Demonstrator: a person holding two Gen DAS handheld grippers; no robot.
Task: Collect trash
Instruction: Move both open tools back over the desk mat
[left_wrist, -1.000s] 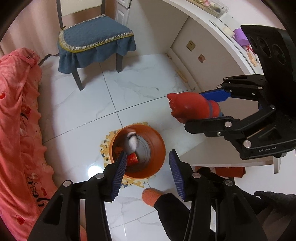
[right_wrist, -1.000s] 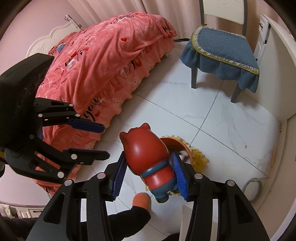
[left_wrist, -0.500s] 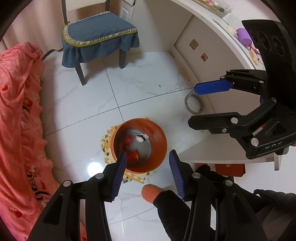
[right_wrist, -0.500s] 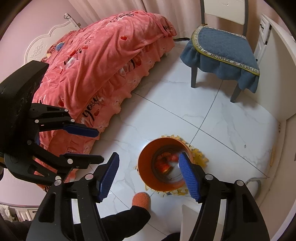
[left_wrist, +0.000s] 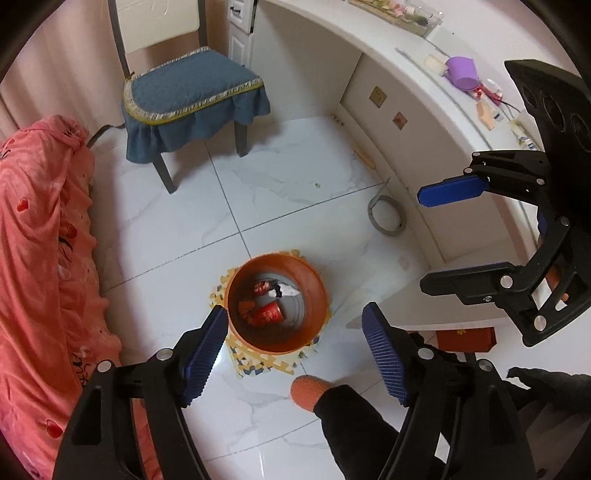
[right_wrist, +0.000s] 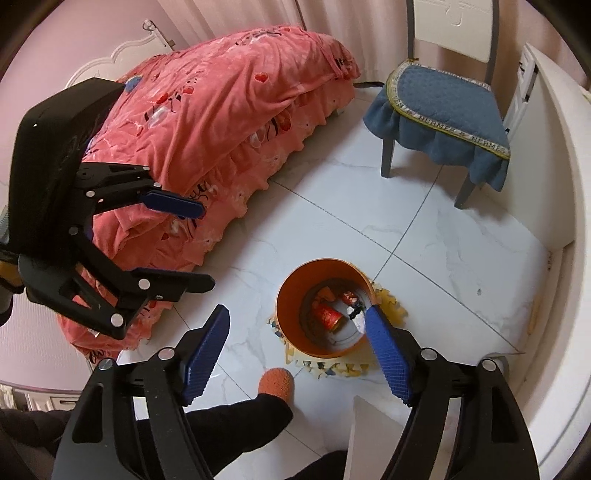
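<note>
Both my left gripper (left_wrist: 291, 343) and right gripper (right_wrist: 295, 343) are spread wide and empty above the bin (left_wrist: 277, 302), so trash drops straight in.

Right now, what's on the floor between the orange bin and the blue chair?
Only bare white floor tile with grout lines lies between the orange bin and the blue chair; both wrist views show it.

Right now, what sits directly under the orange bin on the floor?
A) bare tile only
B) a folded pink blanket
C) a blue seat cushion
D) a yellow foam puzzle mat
D: jagged yellow foam puzzle mat edges stick out from beneath the orange bin on the white tile; both views show it.
</note>
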